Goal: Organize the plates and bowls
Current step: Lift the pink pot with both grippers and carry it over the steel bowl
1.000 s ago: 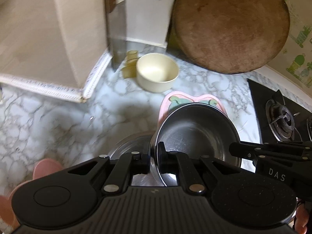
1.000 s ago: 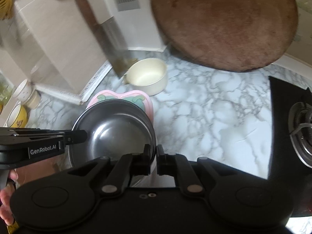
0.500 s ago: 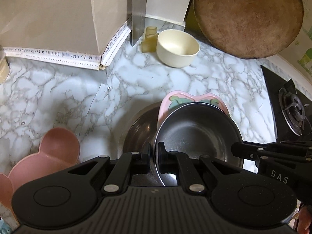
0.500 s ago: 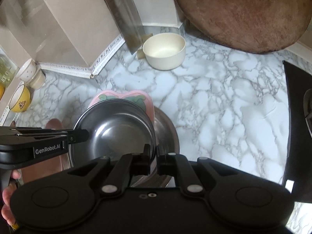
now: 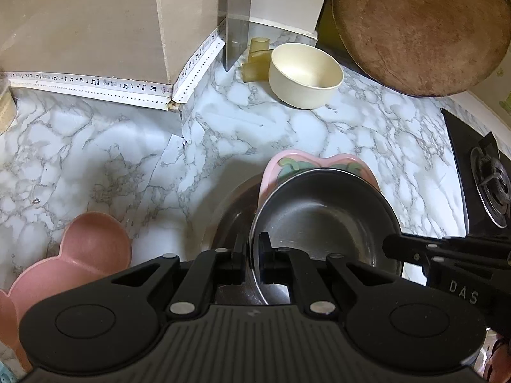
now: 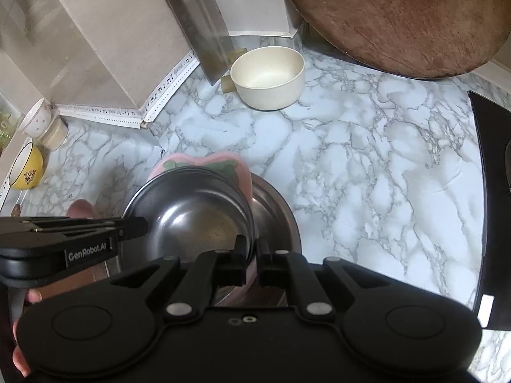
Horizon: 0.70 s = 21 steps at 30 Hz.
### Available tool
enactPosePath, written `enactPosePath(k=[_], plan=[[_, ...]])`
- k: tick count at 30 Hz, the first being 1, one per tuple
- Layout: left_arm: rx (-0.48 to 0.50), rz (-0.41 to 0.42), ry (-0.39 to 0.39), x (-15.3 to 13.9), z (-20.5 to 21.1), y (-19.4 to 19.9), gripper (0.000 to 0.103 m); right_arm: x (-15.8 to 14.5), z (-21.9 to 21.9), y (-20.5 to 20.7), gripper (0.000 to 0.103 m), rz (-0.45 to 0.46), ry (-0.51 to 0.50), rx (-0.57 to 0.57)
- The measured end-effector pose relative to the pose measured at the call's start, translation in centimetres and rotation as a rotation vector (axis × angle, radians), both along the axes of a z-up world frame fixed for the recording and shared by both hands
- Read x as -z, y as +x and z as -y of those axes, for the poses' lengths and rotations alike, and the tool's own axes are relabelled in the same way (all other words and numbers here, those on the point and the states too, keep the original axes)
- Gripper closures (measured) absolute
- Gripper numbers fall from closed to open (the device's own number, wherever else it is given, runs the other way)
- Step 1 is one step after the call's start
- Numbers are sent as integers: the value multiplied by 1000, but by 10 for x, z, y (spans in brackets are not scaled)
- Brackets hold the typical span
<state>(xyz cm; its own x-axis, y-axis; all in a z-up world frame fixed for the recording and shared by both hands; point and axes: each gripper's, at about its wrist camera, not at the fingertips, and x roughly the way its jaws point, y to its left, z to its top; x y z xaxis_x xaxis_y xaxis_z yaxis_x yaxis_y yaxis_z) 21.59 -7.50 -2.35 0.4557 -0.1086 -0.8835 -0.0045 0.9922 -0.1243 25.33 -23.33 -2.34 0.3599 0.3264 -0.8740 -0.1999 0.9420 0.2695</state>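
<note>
While both views show the steel bowl, only the right shows a yellow cup.

The marble counter bore a cream bowl far ahead of the gripper, a pink dish at its left.

The pink plate lies mostly hidden beneath the steel bowl.

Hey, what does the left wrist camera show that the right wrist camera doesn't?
Only the left wrist view shows the pink bear-shaped plate and the stove burner. Only the right wrist view shows the yellow cup and the spotted white cup. Both show the steel bowl gripped at its rim from two sides, the pink dish beneath it, the cream bowl and the round wooden board.
</note>
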Motion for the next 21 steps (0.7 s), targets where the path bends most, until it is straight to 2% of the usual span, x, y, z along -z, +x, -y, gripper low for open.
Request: enactPosePath(k=[10,21], plan=[[7,-4,17,11,2,5,97,12,-3,6,96,-18,-9,-6],[13,-15,-10,21,-3,9,97,16,-2,9,94,-31,12,-2]])
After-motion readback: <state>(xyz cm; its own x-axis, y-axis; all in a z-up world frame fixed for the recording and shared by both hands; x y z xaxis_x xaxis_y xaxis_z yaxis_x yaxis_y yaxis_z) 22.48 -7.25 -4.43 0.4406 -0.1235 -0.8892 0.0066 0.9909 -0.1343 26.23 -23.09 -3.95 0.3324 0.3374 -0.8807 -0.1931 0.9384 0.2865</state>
